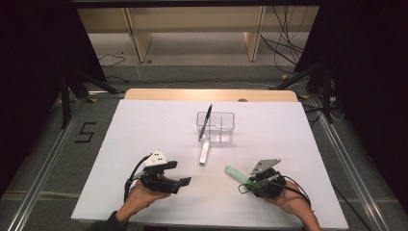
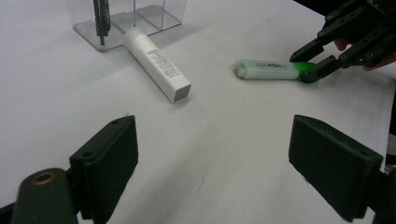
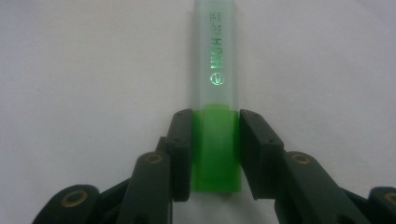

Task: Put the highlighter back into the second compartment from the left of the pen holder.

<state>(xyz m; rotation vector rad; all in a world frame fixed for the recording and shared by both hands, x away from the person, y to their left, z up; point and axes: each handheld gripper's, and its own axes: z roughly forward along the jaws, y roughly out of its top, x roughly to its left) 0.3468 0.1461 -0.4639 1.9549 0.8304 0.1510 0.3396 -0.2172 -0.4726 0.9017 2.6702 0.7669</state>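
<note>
Here, right gripper (image 3: 215,154) jaws clamping green highlighter (image 3: 216,79), left gripper (image 2: 212,163) jaws wide, empty.

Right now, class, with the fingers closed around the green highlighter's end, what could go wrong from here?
1. The right gripper holds the green highlighter only by its end, so it may tip or swing when lifted.
2. Carried toward the clear organiser, it might knock the white tube lying in front.

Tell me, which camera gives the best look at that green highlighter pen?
The right gripper view: the highlighter lies straight ahead, lettering visible, its bright green end pinched between the right gripper. The left gripper view shows the whole pen from the side, farther off on the table. The high view shows it small by the right hand.
</note>
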